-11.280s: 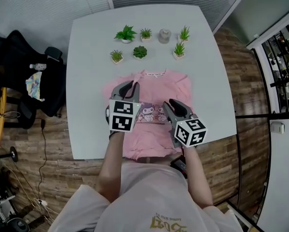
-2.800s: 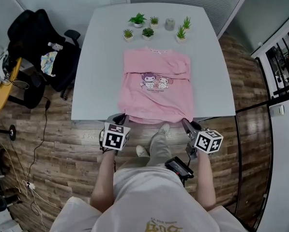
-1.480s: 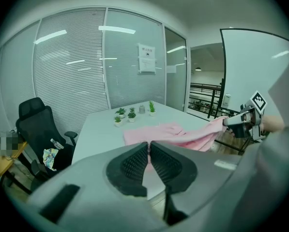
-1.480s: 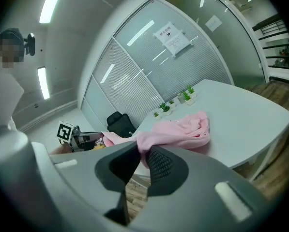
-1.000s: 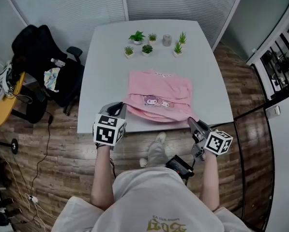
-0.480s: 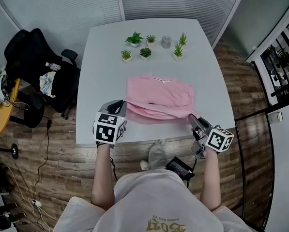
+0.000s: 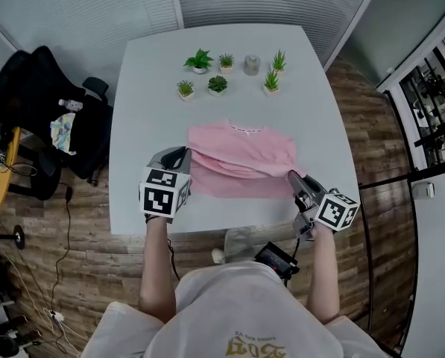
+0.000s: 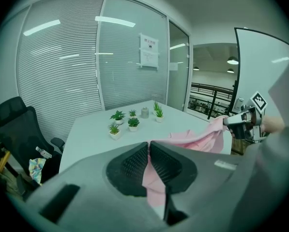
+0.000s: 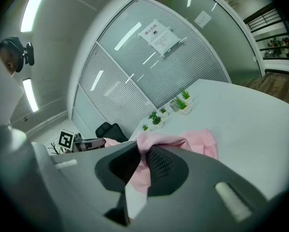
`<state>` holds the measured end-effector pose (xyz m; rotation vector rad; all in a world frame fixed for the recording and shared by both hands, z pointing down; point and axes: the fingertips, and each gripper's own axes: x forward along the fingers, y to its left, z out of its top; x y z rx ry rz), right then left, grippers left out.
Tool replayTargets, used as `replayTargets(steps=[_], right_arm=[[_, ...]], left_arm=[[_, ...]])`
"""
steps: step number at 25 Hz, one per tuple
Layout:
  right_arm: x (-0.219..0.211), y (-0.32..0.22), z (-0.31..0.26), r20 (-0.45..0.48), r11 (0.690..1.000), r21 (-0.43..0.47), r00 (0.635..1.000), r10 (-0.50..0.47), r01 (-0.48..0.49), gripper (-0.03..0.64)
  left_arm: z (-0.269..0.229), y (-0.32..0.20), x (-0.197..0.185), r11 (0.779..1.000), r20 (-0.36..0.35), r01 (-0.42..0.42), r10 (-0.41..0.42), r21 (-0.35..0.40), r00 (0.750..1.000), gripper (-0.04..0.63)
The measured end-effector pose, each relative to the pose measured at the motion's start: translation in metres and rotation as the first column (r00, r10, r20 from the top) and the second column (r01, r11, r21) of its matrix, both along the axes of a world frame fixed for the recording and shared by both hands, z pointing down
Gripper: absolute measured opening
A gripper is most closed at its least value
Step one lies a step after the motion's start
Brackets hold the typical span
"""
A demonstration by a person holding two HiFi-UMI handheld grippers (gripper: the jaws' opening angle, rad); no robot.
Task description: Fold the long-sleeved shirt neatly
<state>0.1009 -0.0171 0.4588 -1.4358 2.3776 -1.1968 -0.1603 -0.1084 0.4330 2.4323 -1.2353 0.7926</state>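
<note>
A pink long-sleeved shirt [image 7: 241, 159] lies on the white table [image 7: 140, 110], its near hem lifted and carried over the rest of it toward the collar. My left gripper [image 7: 185, 154] is shut on the hem's left corner; pink cloth [image 8: 156, 182] hangs pinched between its ribbed pads. My right gripper [image 7: 291, 176] is shut on the hem's right corner, with bunched cloth [image 9: 144, 146] between its pads. From the left gripper view the shirt [image 8: 202, 139] stretches across to the right gripper [image 8: 230, 121]. In the right gripper view the left gripper [image 9: 99, 142] holds the far corner.
Several small potted plants [image 7: 198, 58] and a grey cup [image 7: 251, 64] stand in a group at the table's far end. A black office chair [image 7: 28, 88] with clutter sits left of the table. Wooden floor [image 7: 80, 259] surrounds it; glass walls with blinds stand behind.
Both grippers have carried the shirt's hem away from the table's near edge toward the collar. The printed front is now covered by the folded-over lower half.
</note>
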Motion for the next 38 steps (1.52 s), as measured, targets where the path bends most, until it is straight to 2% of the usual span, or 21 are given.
replayTargets(steps=[11, 24, 32, 35, 36, 38], right_arm=[[0.01, -0.068, 0.019, -0.008, 0.999, -0.026, 1.0, -0.021, 0.02, 0.044], [0.025, -0.131, 0.088, -0.01, 0.989, -0.149, 1.0, -0.024, 0.022, 0.044], [0.028, -0.145, 0.112, 0.019, 0.977, -0.21, 1.0, -0.023, 0.027, 0.044], [0.032, -0.148, 0.123, 0.023, 0.971, -0.24, 1.0, 0.012, -0.006, 0.048], [0.033, -0.149, 0.126, 0.023, 0.969, -0.247, 0.999, 0.026, -0.02, 0.049], [0.034, -0.151, 0.129, 0.015, 0.967, -0.25, 0.999, 0.051, -0.046, 0.07]], left_arm=[[0.029, -0.061, 0.013, 0.999, 0.032, 0.006, -0.005, -0.044, 0.999, 0.022], [0.112, -0.13, 0.029, 0.986, 0.076, 0.033, -0.021, -0.165, 0.997, 0.023], [0.138, -0.142, 0.032, 0.98, 0.109, 0.055, -0.034, -0.192, 0.993, 0.023], [0.146, -0.148, 0.036, 0.987, 0.113, 0.059, -0.042, -0.152, 0.993, 0.028], [0.147, -0.149, 0.038, 0.99, 0.113, 0.052, -0.038, -0.13, 0.993, 0.063], [0.153, -0.146, 0.043, 0.992, 0.114, 0.033, -0.019, -0.124, 0.993, 0.225]])
